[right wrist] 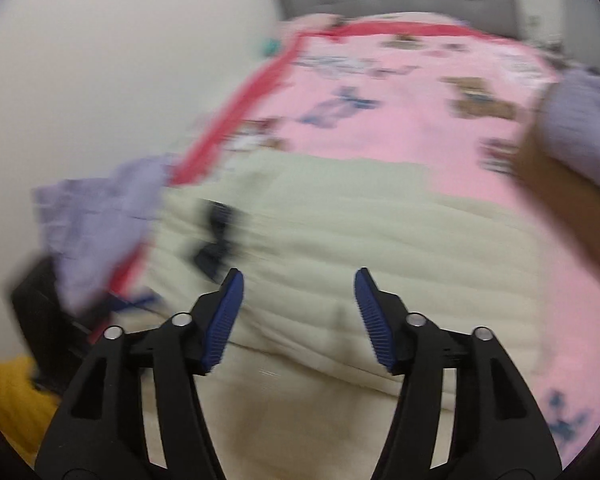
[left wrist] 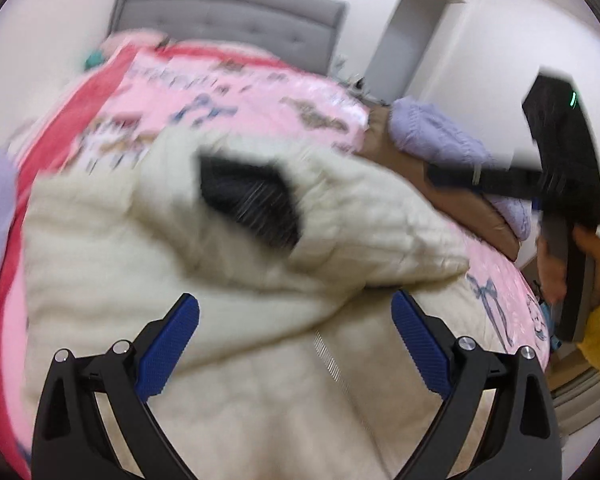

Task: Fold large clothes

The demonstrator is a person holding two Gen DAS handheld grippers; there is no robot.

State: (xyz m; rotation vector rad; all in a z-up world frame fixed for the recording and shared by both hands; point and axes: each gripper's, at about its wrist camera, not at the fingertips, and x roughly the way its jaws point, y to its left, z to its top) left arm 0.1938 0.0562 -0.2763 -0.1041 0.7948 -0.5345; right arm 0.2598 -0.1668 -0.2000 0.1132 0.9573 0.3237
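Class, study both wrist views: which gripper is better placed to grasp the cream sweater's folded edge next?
Probably the left gripper: its open jaws hang just before the cream sweater's folded edge, while the open right gripper faces flat fabric.

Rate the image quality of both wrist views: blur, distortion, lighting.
Left wrist view: moderate motion blur, the cream sweater and pink bedspread smeared, the left gripper sharp; fisheye bends the grey headboard. Right wrist view: heavier smear, especially the lilac garment; the right gripper is crisper. Both: soft even light, no glare, dark vignette corners.
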